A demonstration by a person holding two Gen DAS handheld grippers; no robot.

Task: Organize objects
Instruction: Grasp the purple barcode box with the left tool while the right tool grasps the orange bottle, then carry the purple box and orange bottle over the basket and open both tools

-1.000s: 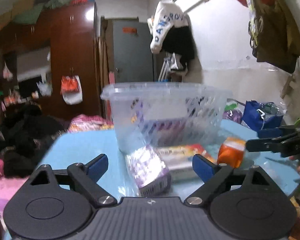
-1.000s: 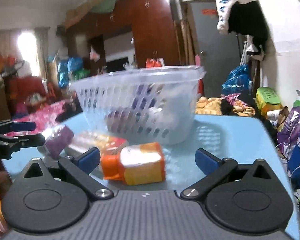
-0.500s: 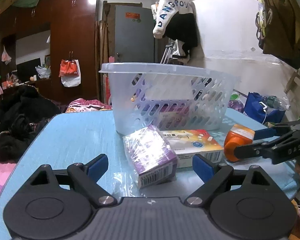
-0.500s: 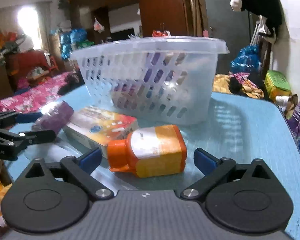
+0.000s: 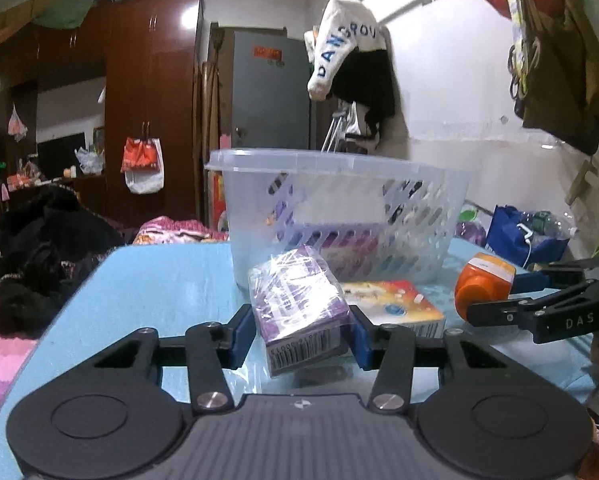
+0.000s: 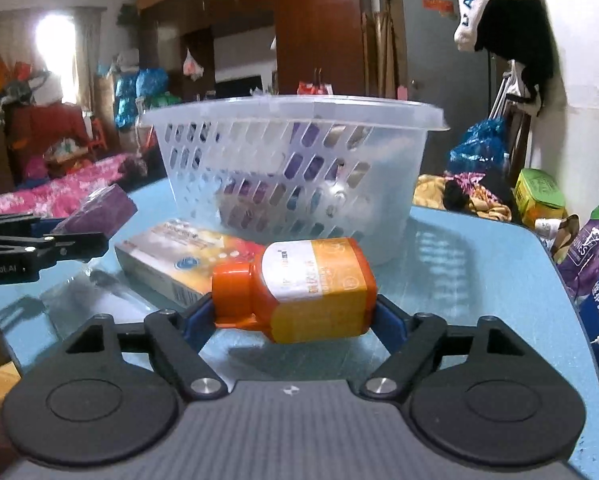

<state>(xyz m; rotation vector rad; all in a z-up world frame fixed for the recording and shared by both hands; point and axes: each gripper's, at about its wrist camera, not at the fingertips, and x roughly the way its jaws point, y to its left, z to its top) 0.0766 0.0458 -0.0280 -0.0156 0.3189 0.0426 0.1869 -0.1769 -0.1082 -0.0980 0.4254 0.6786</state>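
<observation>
My left gripper [image 5: 297, 336] is shut on a purple box wrapped in clear film [image 5: 295, 306]; it also shows in the right wrist view [image 6: 99, 210]. My right gripper [image 6: 291, 316] is shut on an orange bottle lying on its side [image 6: 307, 288], cap to the left; it shows in the left wrist view [image 5: 483, 284] too. A flat orange-and-white box [image 6: 179, 256] lies on the blue table [image 6: 479, 264] between them. A clear slotted basket [image 6: 295, 172] stands behind, holding purple packs.
Bags [image 6: 591, 256] sit past the table's right edge. A bed with clothes [image 5: 39, 256] lies left of the table. Wardrobe [image 5: 151, 120] and door stand behind the basket [image 5: 339, 216].
Both grippers moved forward and closed: the left on the purple box, the right on the orange bottle. Both were open around these items before.
</observation>
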